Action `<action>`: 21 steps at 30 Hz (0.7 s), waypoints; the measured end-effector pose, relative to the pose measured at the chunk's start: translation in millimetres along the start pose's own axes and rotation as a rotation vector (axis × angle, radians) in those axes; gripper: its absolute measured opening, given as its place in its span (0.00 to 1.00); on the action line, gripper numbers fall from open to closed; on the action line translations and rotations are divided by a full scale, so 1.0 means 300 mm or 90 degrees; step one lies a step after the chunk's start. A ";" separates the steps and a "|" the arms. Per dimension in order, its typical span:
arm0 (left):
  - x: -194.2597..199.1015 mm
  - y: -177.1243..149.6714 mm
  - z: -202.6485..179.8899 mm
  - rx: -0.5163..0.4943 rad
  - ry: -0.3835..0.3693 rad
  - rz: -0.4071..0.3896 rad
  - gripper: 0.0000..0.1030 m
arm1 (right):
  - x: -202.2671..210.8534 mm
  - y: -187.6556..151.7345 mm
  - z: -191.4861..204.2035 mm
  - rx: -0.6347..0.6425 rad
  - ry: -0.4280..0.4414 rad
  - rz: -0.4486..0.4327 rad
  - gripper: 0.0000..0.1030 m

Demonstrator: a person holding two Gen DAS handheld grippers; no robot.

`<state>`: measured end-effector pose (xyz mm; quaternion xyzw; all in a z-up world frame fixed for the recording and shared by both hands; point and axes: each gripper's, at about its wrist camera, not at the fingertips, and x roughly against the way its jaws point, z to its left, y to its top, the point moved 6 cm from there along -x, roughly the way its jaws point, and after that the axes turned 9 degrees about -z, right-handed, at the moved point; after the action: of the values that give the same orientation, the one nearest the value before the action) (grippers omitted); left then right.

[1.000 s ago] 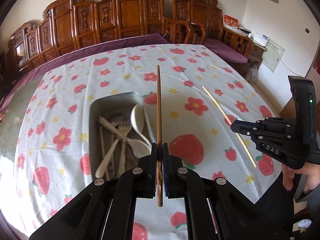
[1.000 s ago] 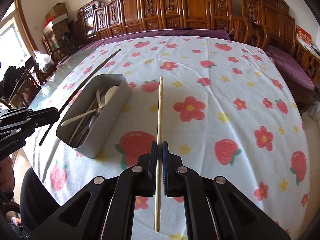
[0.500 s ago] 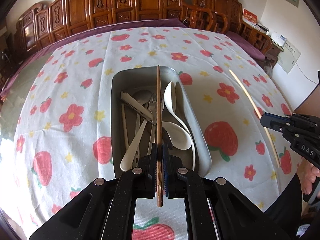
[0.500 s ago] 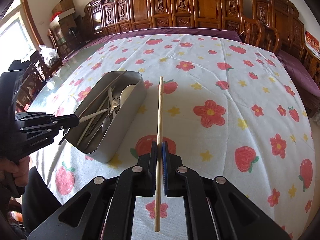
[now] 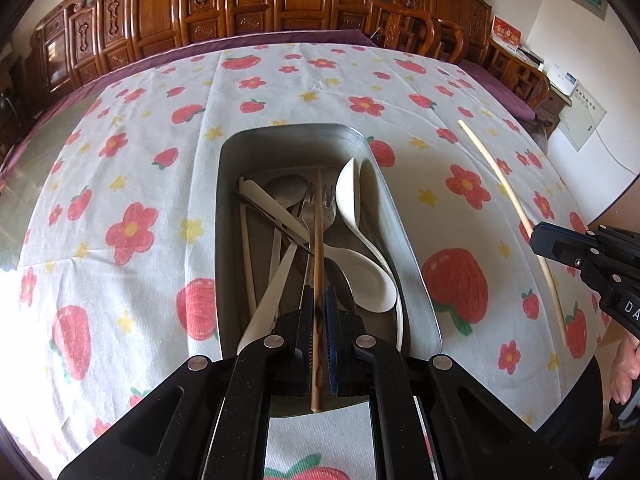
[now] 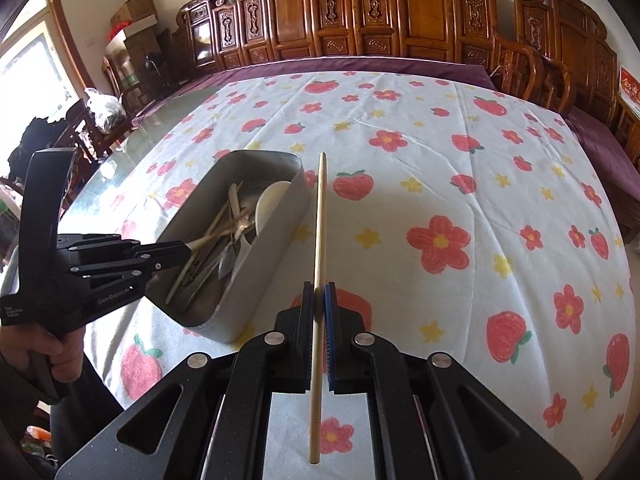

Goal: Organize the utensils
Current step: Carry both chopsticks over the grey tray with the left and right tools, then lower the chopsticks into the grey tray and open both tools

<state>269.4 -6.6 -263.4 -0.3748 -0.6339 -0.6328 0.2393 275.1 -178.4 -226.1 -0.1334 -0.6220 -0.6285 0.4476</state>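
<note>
My left gripper point(image 5: 319, 300) is shut on a brown wooden chopstick point(image 5: 318, 240) and holds it low inside the metal utensil tray point(image 5: 230, 184), over the forks and spoons lying there. A white ceramic spoon point(image 5: 348, 200) rests along the tray's right wall. My right gripper point(image 6: 319, 294) is shut on a pale wooden chopstick point(image 6: 321, 216), held above the tablecloth just right of the tray point(image 6: 280, 208). In the left wrist view the right gripper point(image 5: 538, 236) shows at the right edge with its pale chopstick point(image 5: 500, 184). From the right wrist view the left gripper point(image 6: 186, 252) reaches into the tray.
A white tablecloth point(image 6: 440, 160) with strawberries and red flowers covers the big table. Carved wooden chairs point(image 6: 360, 20) line the far side. A person's hand point(image 6: 52, 356) grips the left tool at the near left. Boxes and bags point(image 6: 128, 28) stand at the far left.
My left gripper moved left and down until its brown chopstick came over and into the tray. The right gripper drifted left toward the tray with its pale chopstick.
</note>
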 end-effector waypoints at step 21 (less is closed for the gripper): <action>0.255 0.067 0.179 0.030 0.038 -0.100 0.05 | -0.231 0.174 0.288 -0.012 0.083 0.005 0.06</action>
<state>247.9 57.5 -195.8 -0.2992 -0.6683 -0.6456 0.2169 318.6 -64.0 -225.5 -0.0986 -0.5850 -0.6400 0.4883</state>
